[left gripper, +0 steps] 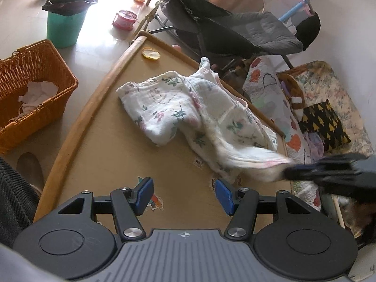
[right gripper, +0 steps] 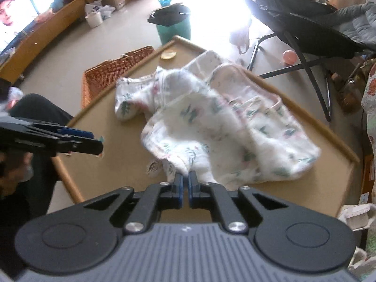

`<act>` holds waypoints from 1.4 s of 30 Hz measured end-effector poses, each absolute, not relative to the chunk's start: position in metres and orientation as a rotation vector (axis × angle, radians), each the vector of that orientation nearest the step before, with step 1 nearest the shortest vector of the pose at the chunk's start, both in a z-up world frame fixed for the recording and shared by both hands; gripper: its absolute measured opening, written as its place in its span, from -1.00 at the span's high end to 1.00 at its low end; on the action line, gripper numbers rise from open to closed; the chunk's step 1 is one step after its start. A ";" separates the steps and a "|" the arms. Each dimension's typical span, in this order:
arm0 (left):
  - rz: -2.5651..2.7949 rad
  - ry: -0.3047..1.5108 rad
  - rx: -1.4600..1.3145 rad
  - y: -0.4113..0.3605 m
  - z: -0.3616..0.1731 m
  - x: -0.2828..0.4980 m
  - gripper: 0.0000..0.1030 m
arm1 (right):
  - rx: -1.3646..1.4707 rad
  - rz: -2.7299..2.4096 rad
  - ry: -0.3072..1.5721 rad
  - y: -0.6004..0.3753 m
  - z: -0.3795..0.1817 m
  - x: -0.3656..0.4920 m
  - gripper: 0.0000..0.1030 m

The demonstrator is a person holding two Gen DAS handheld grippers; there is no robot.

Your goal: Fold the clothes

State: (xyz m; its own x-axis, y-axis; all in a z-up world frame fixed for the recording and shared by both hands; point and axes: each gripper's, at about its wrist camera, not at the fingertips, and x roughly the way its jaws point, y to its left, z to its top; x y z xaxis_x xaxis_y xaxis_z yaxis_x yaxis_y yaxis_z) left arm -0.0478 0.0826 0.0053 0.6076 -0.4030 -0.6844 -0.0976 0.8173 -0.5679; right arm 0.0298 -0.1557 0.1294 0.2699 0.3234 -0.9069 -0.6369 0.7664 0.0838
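Right gripper (right gripper: 185, 176) pinched tight on a bunched edge of the floral white garment (right gripper: 218, 127), that edge lifted clear of the wooden table (right gripper: 105, 164) while the rest sprawls crumpled across the middle of the tabletop — one part trailing toward the far corner. Left gripper (left gripper: 184, 193) spread apart over bare tabletop just short of the cloth, blue pads (left gripper: 145, 191) touching nothing. Beyond the table's left rim, an orange wicker basket (left gripper: 35, 70) on the floor with pale cloth inside, and farther off a teal bin (left gripper: 63, 29).

Both wrist views look steeply down, close over the low table (left gripper: 70, 141), sharing its floral cloth (right gripper: 223, 127).
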 end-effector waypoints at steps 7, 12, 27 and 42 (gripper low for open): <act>-0.198 0.927 -0.596 0.085 0.007 -0.050 -0.17 | -0.442 0.715 1.231 -0.199 0.149 0.024 0.91; -0.201 0.939 -0.579 0.084 0.009 -0.053 -0.17 | -0.500 0.713 1.349 -0.227 0.123 0.009 0.91; -0.105 0.924 -0.534 0.092 0.024 -0.048 -0.17 | -0.487 0.621 1.368 -0.231 0.063 -0.007 0.75; -0.061 0.872 -0.483 0.108 0.058 0.061 -0.17 | -0.059 0.331 1.035 -0.262 0.097 -0.063 0.47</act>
